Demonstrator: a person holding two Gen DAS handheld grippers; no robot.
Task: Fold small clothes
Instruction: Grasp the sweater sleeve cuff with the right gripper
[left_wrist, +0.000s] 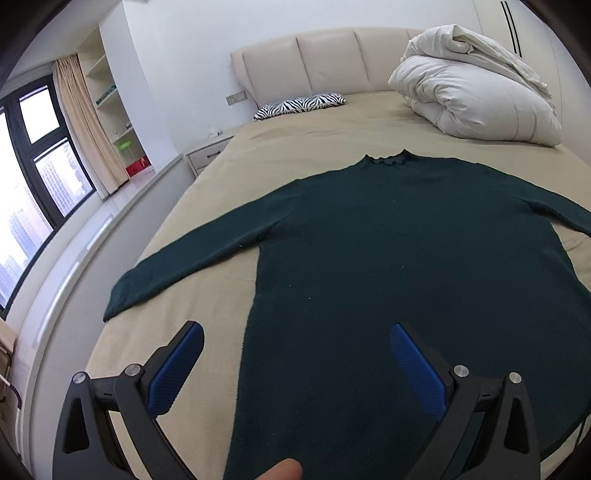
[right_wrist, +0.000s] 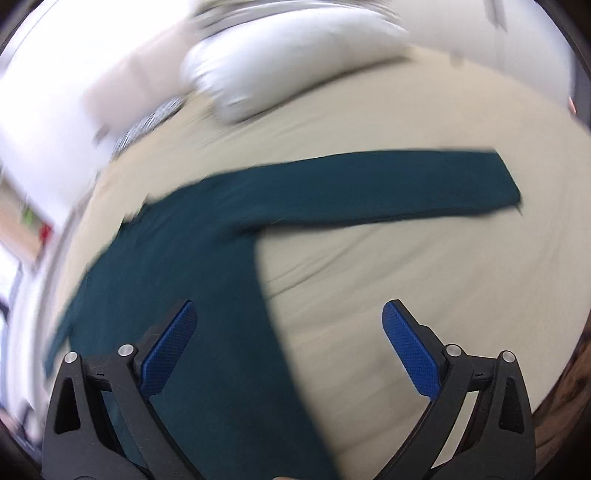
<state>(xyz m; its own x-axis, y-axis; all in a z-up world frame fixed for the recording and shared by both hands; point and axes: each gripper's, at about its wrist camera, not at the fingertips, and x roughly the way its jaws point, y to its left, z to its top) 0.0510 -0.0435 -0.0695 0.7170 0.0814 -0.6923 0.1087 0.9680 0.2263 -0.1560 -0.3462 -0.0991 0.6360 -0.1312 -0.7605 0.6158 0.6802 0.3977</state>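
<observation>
With both the left claw (left_wrist: 295, 343) and right claw (right_wrist: 290, 319) held wide and empty, the sweater (left_wrist: 388, 258) is best gripped at each sleeve cuff.

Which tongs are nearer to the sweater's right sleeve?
Right. The right tongs hang open just below the outstretched sleeve; the left tongs hang open over the sweater's left hem.

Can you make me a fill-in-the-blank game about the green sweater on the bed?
1. The dark green sweater lies flat on the ____ with both sleeves spread out.
2. The left gripper and the right gripper both have their jaws ____.
3. The little pillow by the headboard has ____ stripes.
4. The bundled white duvet sits beyond the sweater's ____.

Missing words: bed; open; zebra; collar
</observation>
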